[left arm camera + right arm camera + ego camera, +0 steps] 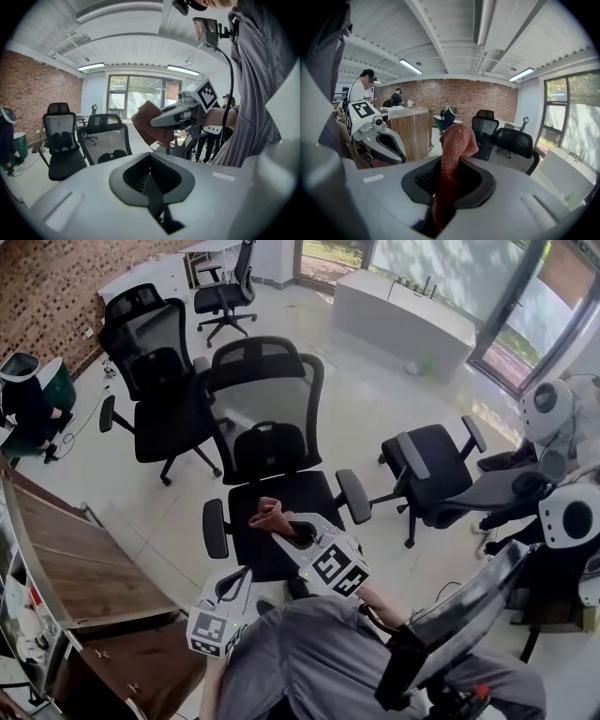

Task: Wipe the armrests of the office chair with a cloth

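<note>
Gripping the brown cloth (457, 140), which pokes up between its jaws, is the right tool (440, 204); left tool (157, 197) closed, empty.

head camera steeply down, hand-held cameras level, all showing office chairs (267, 395)

Pale glossy floor (375, 418) carried everything. Nearest me, the black mesh office chair (272, 493) stood on it. A second black chair (155, 399) stood just behind to its left, a third (225, 292) far back, a fourth (433, 470) to the right. White counter (403, 315) stood by the windows, wooden desk (84, 568) at my left.
</note>
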A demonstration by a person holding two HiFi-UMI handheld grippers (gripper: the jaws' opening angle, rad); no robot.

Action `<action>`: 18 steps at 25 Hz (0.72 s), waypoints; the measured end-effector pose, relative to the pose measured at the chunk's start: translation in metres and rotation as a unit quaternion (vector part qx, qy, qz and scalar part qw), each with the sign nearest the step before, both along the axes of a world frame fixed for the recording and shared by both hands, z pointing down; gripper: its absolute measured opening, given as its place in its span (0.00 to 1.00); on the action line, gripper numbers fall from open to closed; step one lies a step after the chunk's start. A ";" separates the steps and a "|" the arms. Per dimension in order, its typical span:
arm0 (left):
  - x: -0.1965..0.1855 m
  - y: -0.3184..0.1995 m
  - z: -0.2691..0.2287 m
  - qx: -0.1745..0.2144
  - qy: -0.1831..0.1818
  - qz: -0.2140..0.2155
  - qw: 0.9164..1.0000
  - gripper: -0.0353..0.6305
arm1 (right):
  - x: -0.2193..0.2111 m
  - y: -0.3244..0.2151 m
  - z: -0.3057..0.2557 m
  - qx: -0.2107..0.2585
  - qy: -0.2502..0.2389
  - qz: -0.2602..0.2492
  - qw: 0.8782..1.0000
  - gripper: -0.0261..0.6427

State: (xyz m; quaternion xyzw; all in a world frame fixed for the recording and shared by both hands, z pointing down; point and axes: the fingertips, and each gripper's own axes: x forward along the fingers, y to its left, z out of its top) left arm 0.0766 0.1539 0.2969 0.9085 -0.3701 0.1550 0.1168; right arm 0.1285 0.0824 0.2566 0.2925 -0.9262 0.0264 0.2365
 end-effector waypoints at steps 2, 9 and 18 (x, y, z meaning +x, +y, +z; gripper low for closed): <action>-0.001 -0.003 -0.002 0.000 -0.001 -0.001 1.000 0.08 | -0.001 -0.001 0.000 0.000 0.001 0.000 1.000 0.13; -0.005 -0.006 0.002 -0.003 0.002 0.001 1.000 0.08 | -0.002 -0.008 0.002 0.005 0.011 0.002 1.000 0.13; -0.010 -0.018 0.005 -0.003 0.004 0.003 1.000 0.08 | -0.008 -0.020 0.002 0.007 0.007 0.007 1.000 0.13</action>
